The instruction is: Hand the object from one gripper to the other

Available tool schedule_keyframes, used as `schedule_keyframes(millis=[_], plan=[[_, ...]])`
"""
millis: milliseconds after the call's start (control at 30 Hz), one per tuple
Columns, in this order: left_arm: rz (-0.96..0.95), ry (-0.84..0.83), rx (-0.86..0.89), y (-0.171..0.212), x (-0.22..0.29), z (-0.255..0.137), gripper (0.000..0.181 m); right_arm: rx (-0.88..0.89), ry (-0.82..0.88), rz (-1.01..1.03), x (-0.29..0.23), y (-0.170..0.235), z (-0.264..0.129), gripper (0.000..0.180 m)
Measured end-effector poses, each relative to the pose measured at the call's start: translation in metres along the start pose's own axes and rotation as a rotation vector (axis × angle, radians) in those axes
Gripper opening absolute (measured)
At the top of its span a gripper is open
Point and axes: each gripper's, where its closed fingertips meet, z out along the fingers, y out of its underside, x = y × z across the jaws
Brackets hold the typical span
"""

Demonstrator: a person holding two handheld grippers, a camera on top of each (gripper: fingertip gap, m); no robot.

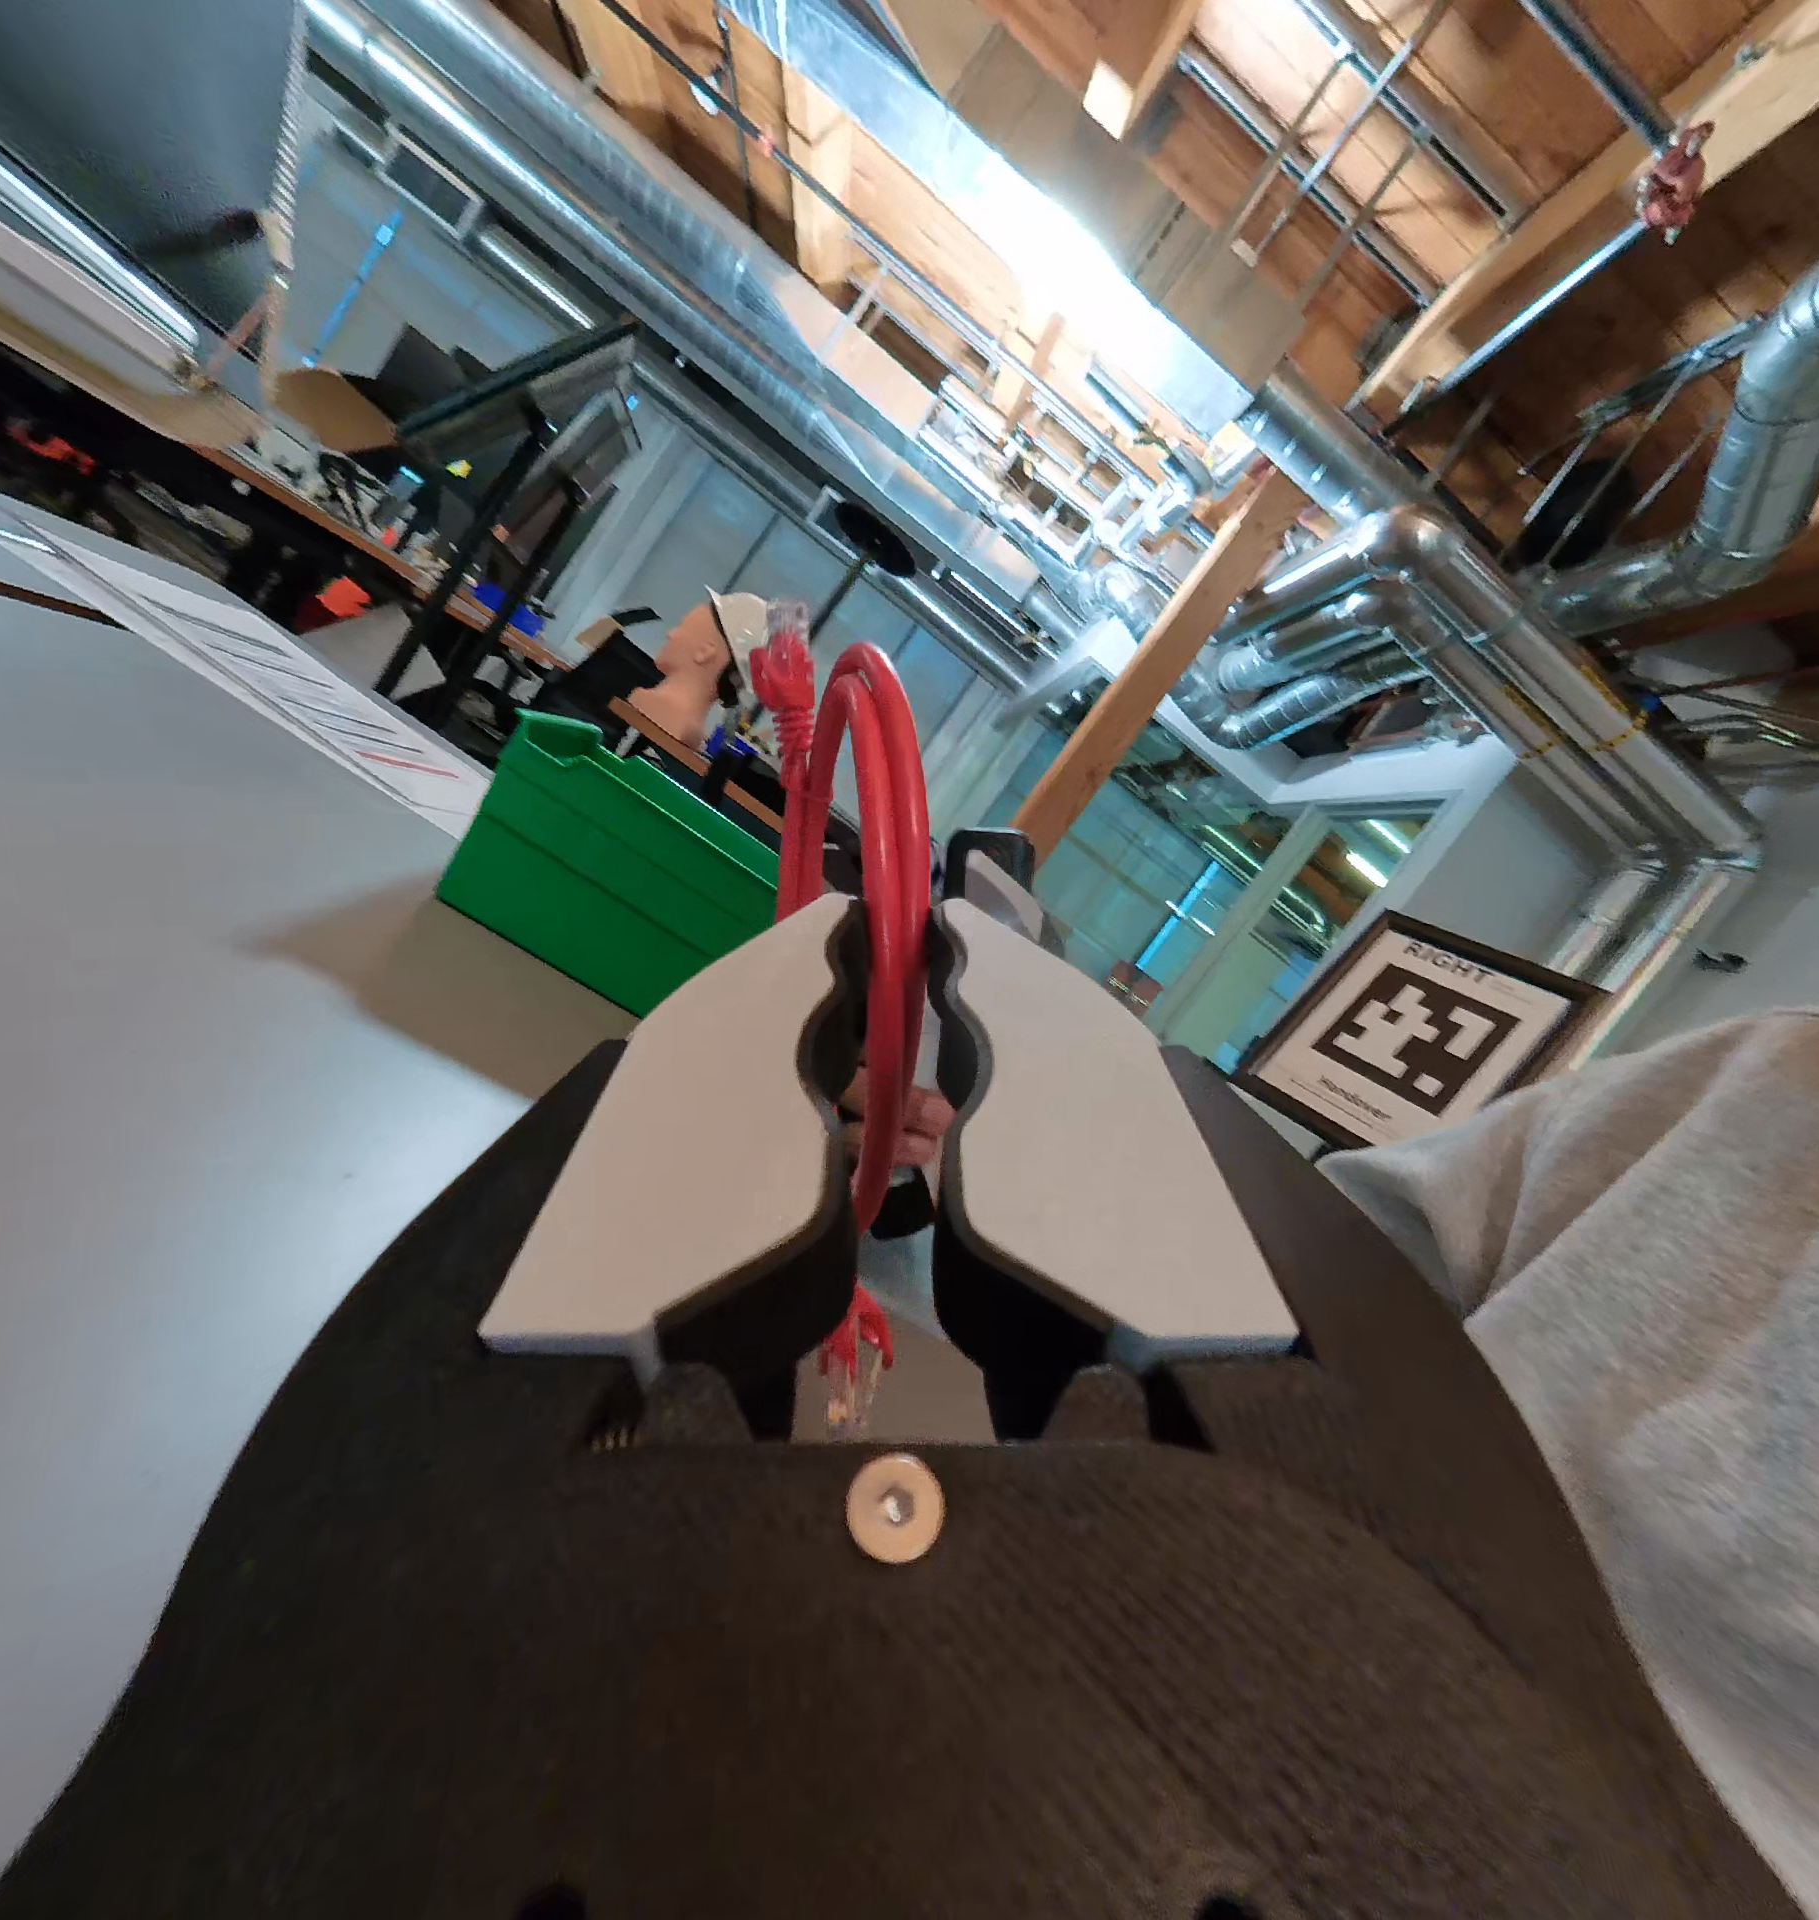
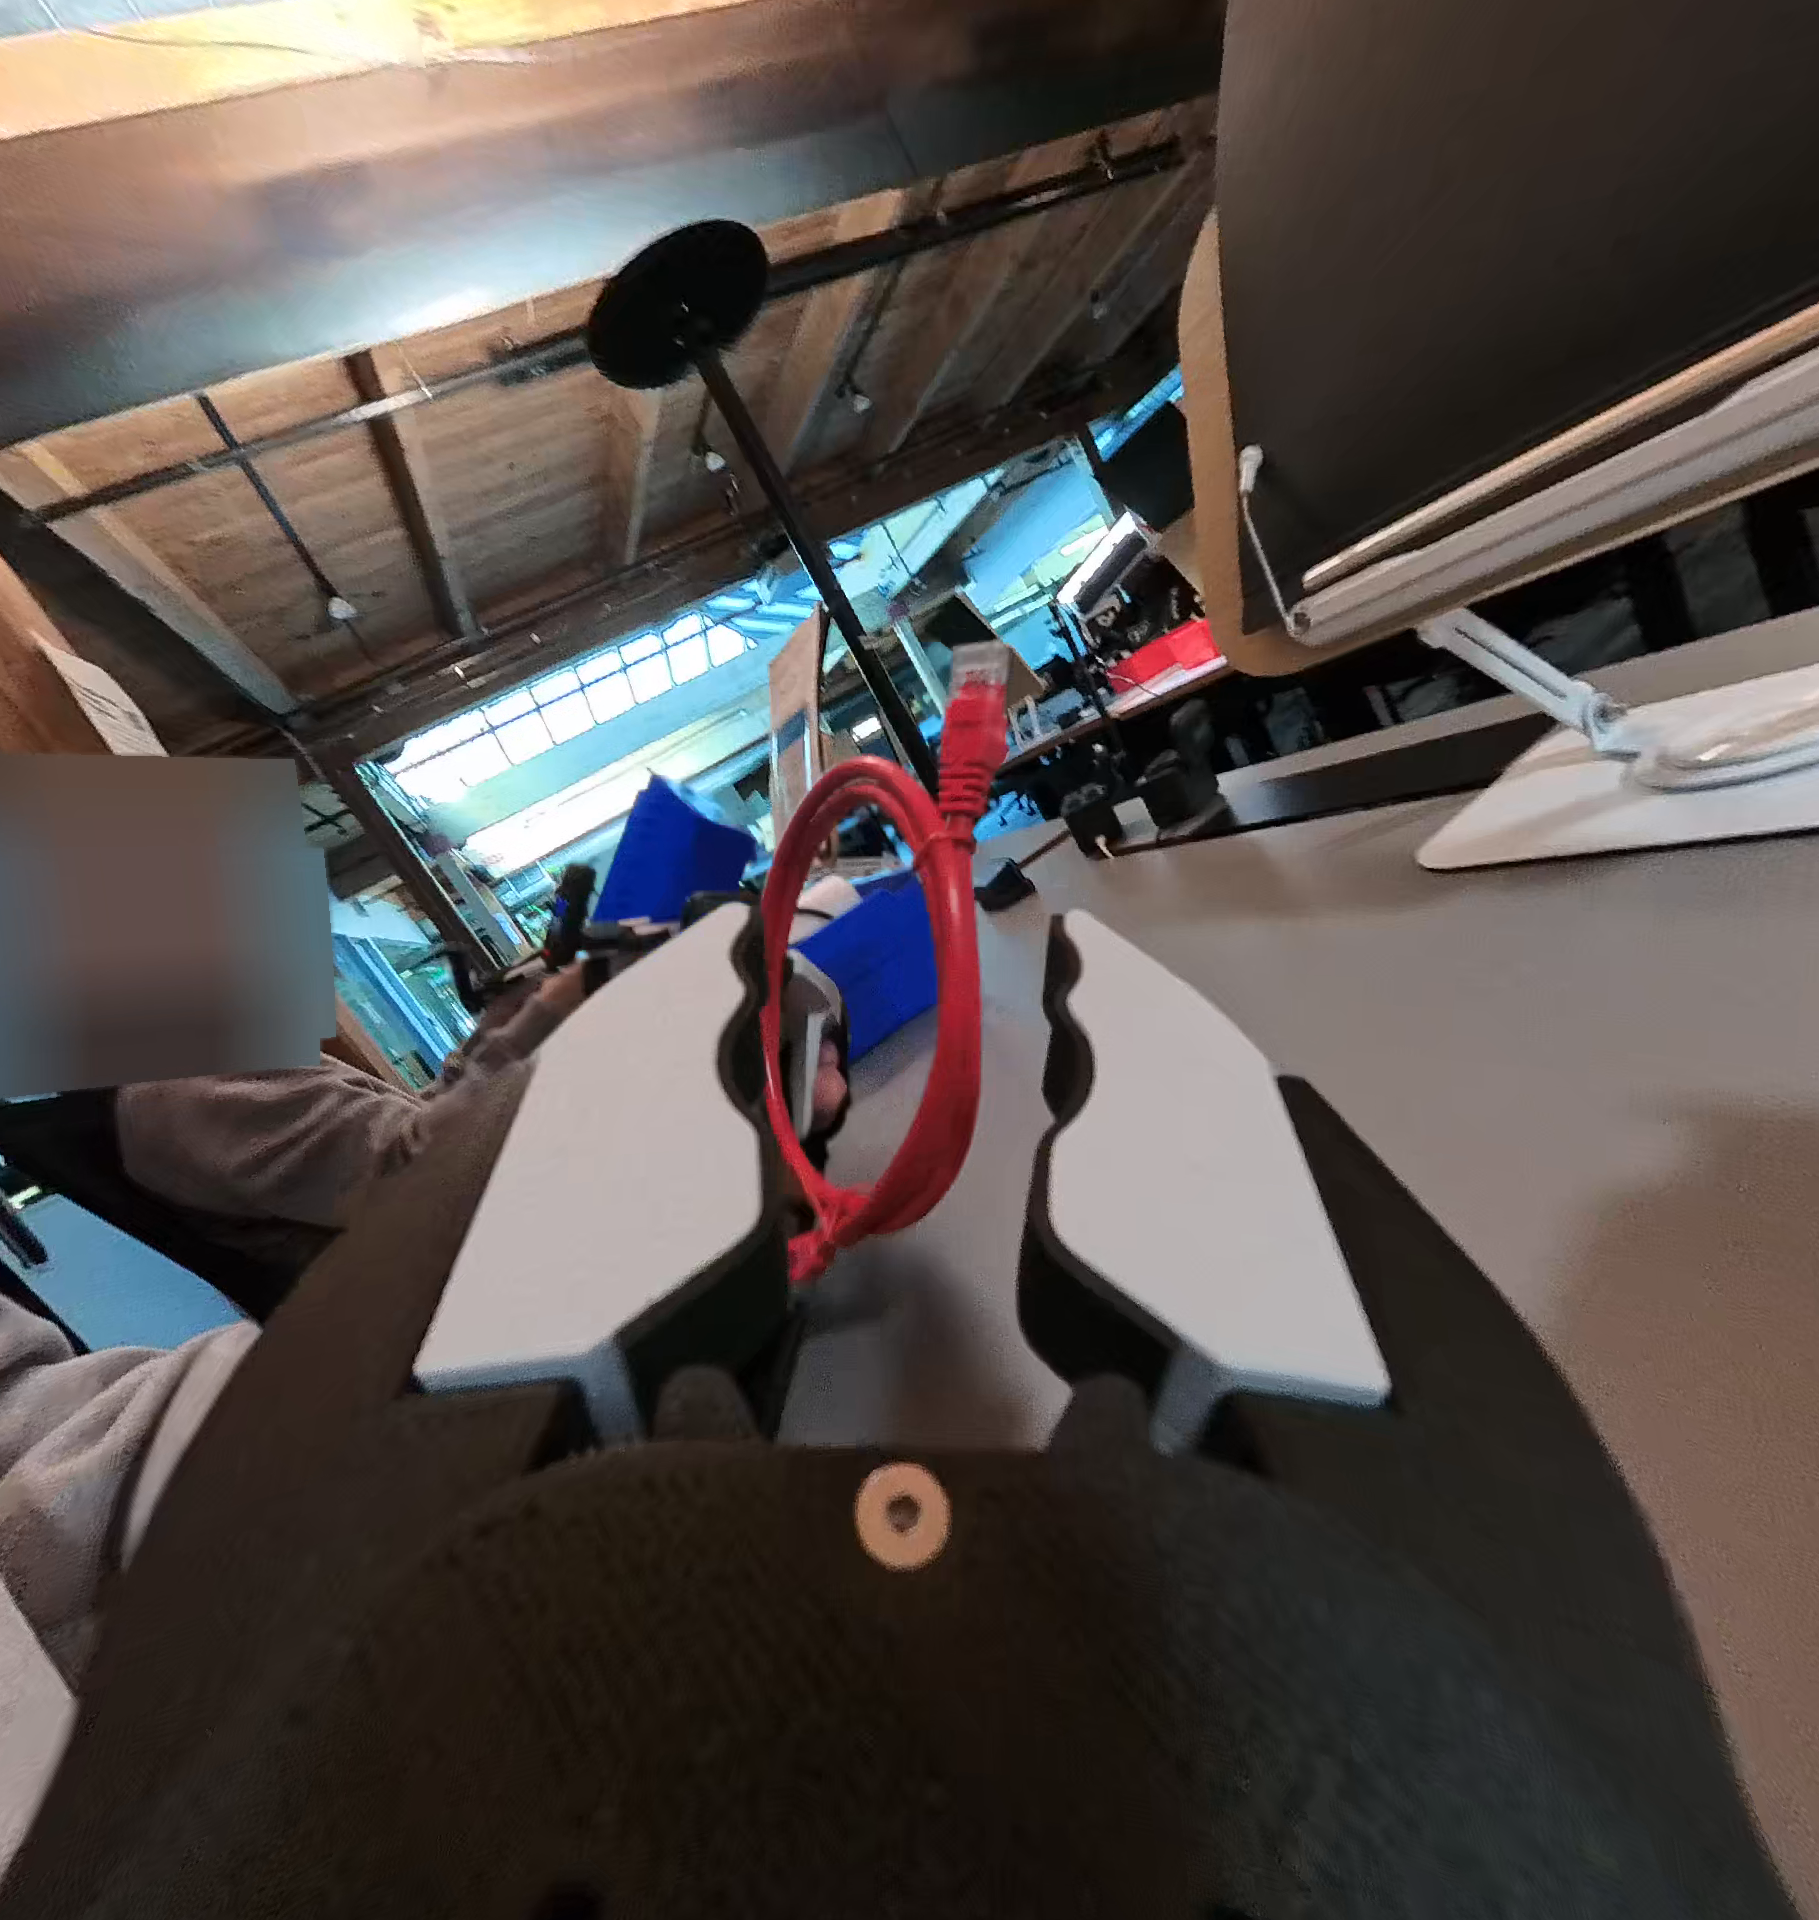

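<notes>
On my left wrist camera, the left gripper (image 1: 892, 920) fills the lower centre of the frame, its two grey fingers (image 1: 739, 1049) drawn narrow and clamped on a coiled red network cable (image 1: 889, 862). The coil stands on edge between the tips and rises above them toward the middle of the frame, one clear-tipped plug (image 1: 785, 634) pointing up and the other hanging down low between the fingers. Left of the fingertips a green bin (image 1: 593, 873) sits on the grey table (image 1: 157, 987). At the right edge I see a grey sleeve (image 1: 1663, 1299), and above it a framed black-and-white marker card (image 1: 1414, 1029).

On my right wrist camera, the right gripper (image 2: 900, 930) has its fingers (image 2: 624, 1143) spread wide. The same cable (image 2: 962, 987) hangs as an open loop in the gap, lying against the inner edge of the finger on the frame's left and apart from the one on the right. Through the loop I can make out part of the other gripper, though its grip is hidden here. A blue bin (image 2: 884, 966) lies behind the loop. A monitor on a white stand (image 2: 1611, 800) occupies the upper right, standing on the grey table (image 2: 1507, 1091).
</notes>
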Motion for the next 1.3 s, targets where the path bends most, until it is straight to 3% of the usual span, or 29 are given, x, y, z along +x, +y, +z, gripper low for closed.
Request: schedule_keyframes(millis=[133, 300, 433, 667, 967, 1233, 1300], plan=[[0.047, -0.092, 0.060, -0.010, -0.007, -0.005, 0.010, -0.112, 0.048, -0.065, 0.001, 0.023, 0.009, 0.056], [0.074, -0.123, 0.091, -0.009, -0.002, 0.000, 0.010, -0.174, 0.059, -0.046, -0.003, 0.050, 0.024, 0.121], [0.174, -0.201, 0.043, 0.006, 0.000, 0.012, 0.010, -0.147, -0.002, 0.092, -0.013, 0.052, 0.029, 0.137], [0.512, -0.253, -0.133, 0.040, 0.024, 0.039, 0.010, -0.007, -0.056, 0.376, -0.007, 0.033, 0.023, 0.147], [0.787, -0.267, -0.265, 0.077, 0.043, 0.061, 0.011, -0.075, -0.031, 0.289, -0.009, 0.038, 0.022, 0.145], [0.757, -0.216, -0.260, 0.079, 0.045, 0.060, 0.009, -0.108, -0.076, 0.250, -0.018, 0.037, 0.021, 0.126], [0.750, -0.206, -0.250, 0.079, 0.047, 0.060, 0.024, -0.114, -0.077, 0.219, -0.018, 0.036, 0.020, 0.124]])
